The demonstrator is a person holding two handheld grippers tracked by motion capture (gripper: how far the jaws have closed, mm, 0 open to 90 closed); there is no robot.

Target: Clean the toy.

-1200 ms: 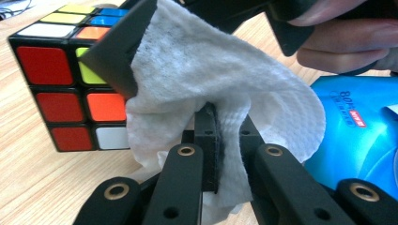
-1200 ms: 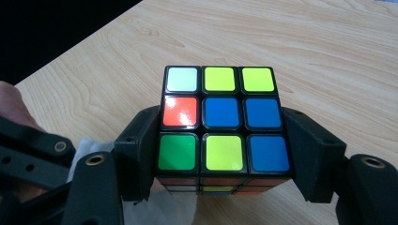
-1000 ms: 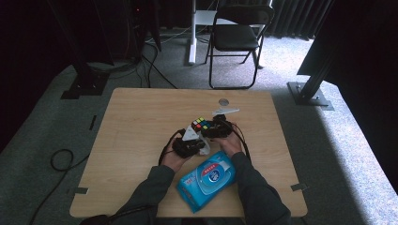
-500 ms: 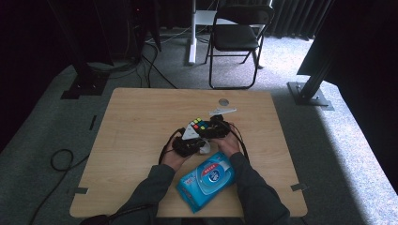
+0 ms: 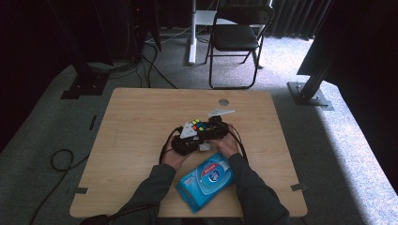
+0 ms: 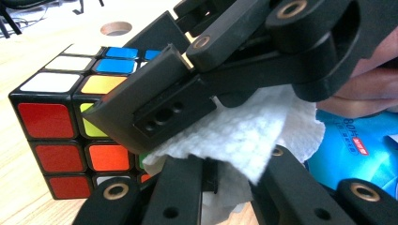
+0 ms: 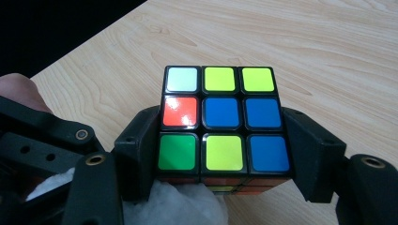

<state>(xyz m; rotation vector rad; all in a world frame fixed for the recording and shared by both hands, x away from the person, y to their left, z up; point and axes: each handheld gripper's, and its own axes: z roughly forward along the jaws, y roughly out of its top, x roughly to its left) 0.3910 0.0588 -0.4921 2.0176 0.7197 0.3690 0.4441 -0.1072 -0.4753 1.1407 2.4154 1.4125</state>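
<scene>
A scrambled colour cube (image 7: 220, 117) is clamped between the two black jaws of my right gripper (image 7: 223, 140), held just above the wooden table (image 5: 136, 122). My left gripper (image 6: 230, 183) is shut on a crumpled white tissue (image 6: 244, 136) and presses it against the near side of the cube (image 6: 56, 122). One finger (image 6: 155, 103) of the right gripper crosses the left gripper view in front of the cube. In the high view both hands meet at the table's middle, with the cube (image 5: 198, 125) between them.
A blue pack of wet wipes (image 5: 206, 180) lies on the table between the forearms, near the front edge. A round hole (image 5: 223, 101) sits in the tabletop toward the far side. A folding chair (image 5: 234, 37) stands beyond the table.
</scene>
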